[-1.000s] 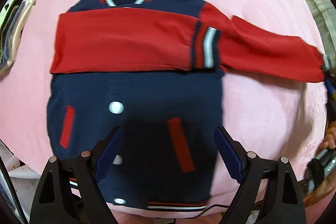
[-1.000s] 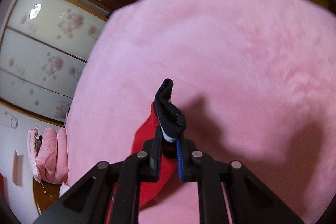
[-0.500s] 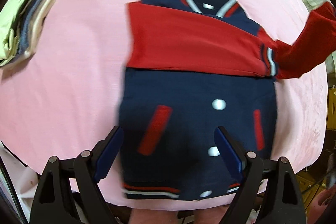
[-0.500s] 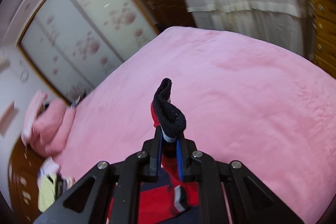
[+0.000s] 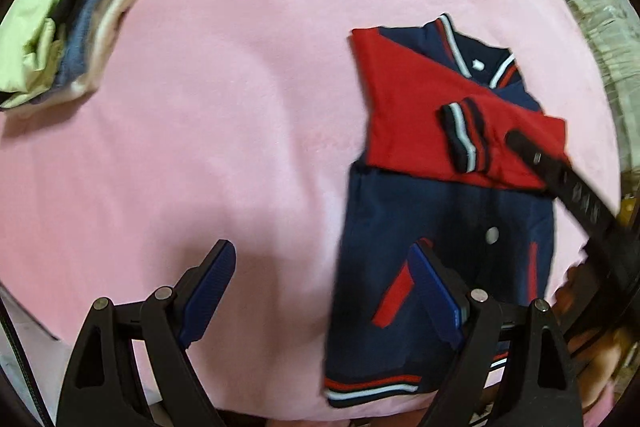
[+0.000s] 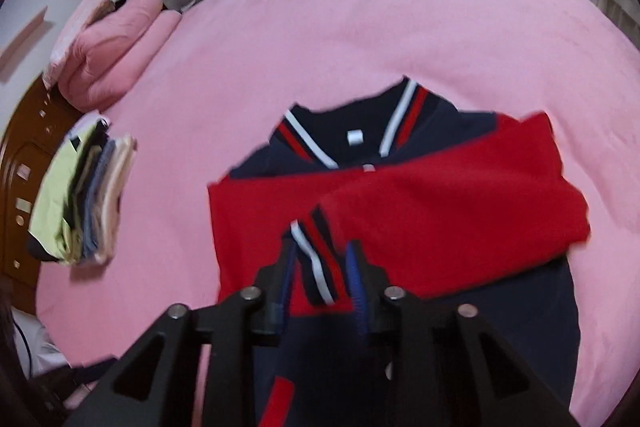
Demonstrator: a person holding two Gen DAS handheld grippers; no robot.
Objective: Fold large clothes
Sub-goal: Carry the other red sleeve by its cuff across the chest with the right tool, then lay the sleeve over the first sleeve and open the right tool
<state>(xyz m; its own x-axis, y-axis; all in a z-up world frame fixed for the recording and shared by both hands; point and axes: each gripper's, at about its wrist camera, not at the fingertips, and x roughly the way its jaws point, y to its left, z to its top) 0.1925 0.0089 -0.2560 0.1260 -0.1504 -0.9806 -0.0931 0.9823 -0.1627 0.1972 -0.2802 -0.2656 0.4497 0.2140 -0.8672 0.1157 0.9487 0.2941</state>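
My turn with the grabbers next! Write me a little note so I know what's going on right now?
Left gripper: open, empty, hanging over the pink bed cover beside the jacket.
Right gripper: its jaws have just been opening; the striped cuff lies between the pads, seemingly let go.
Jacket: flat on the bed, front up, collar away from you. Folded clothes stack sits to the left.
Done: both red sleeves are folded across the chest, overlapping.
Left: pull the right gripper clear, then probably fold the body up and put the jacket with the stack.
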